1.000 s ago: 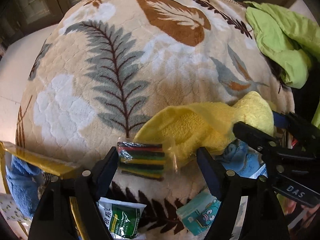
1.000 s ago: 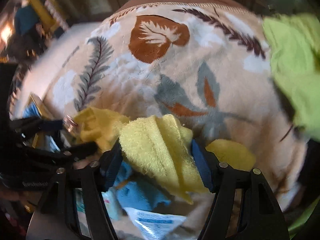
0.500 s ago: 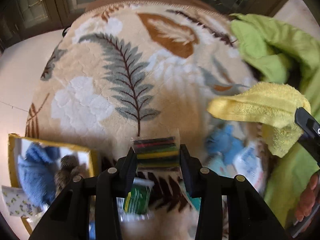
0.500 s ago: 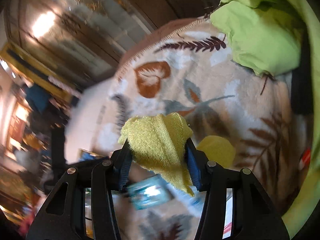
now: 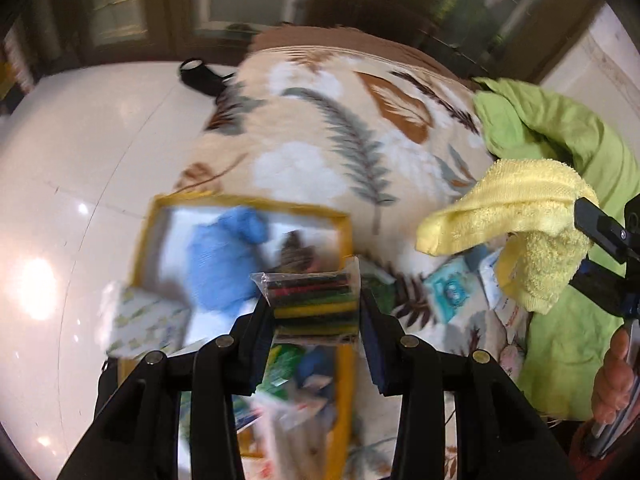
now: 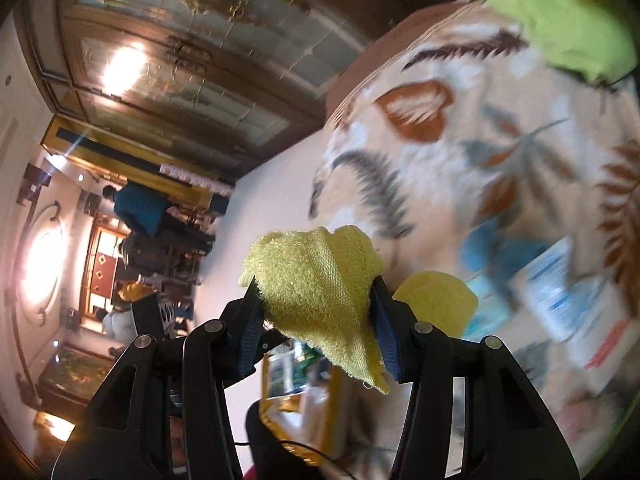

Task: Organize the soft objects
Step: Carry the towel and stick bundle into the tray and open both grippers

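Midway: left gripper point(image 5: 316, 312) clamps a packet of coloured strips point(image 5: 314, 304) above the yellow-rimmed box point(image 5: 248, 202) already holding a blue cloth point(image 5: 224, 256), right gripper point(image 6: 320, 320) pinches a yellow towel point(image 6: 320, 284) mid-air, other packets point(image 5: 450, 290) left on the blanket point(image 5: 320, 152).

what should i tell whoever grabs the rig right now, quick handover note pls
Left gripper: shut on the clear packet of coloured strips, held above the yellow-rimmed box.
Right gripper: shut on the yellow towel, lifted off the leaf-print blanket.
Done: a blue cloth and other items already lie in the box.
Left: place both held items; small packets remain on the blanket, and a green cloth lies at its edge.
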The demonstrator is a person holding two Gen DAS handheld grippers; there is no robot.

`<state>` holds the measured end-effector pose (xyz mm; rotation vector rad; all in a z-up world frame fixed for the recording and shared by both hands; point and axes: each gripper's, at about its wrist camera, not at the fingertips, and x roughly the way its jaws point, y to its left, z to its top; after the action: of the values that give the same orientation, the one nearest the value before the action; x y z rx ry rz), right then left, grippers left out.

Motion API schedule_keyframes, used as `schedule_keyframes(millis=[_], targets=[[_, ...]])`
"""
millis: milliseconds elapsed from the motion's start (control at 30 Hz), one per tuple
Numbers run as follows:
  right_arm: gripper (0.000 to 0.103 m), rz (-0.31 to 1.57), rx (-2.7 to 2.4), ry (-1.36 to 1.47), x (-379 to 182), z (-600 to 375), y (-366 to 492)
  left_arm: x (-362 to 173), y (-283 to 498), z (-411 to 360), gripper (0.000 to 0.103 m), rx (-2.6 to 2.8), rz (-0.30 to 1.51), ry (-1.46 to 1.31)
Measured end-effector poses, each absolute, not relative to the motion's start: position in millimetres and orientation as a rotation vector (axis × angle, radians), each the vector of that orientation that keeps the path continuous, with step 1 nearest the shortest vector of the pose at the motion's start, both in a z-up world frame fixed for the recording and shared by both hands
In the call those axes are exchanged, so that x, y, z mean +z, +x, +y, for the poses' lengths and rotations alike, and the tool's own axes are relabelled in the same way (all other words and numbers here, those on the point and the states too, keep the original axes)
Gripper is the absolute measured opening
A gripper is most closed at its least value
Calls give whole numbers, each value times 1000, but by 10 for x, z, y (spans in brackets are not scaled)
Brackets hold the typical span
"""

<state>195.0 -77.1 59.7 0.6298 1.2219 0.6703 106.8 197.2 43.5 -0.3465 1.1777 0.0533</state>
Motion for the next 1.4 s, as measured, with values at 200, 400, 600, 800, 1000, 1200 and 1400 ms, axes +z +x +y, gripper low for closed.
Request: schedule_keyframes(millis=[200, 400, 600, 800, 1000, 1200, 1400], targets=[[50, 1296, 701, 610, 570, 72, 1798, 396, 793, 2319, 40, 131, 1168, -342], [50, 1448, 624, 719, 119, 650, 1560, 216, 620, 2506, 41, 171, 1182, -341], [56, 1599, 550, 741, -496, 923, 1251, -18, 545, 2621, 41, 213, 1216, -337], [67, 1549, 603, 604, -456, 954, 1186, -121, 517, 2631, 57, 225, 1229, -358], [67, 1500, 628, 623, -335, 815, 1225, -121, 477, 2667, 61, 252, 1227, -376], [67, 1514, 634, 654, -329, 587, 1146, 26, 358, 2653, 62, 272, 1182, -348], [67, 1486, 656, 669, -219, 373, 1065, 210, 231, 2607, 63, 286, 1129, -309]])
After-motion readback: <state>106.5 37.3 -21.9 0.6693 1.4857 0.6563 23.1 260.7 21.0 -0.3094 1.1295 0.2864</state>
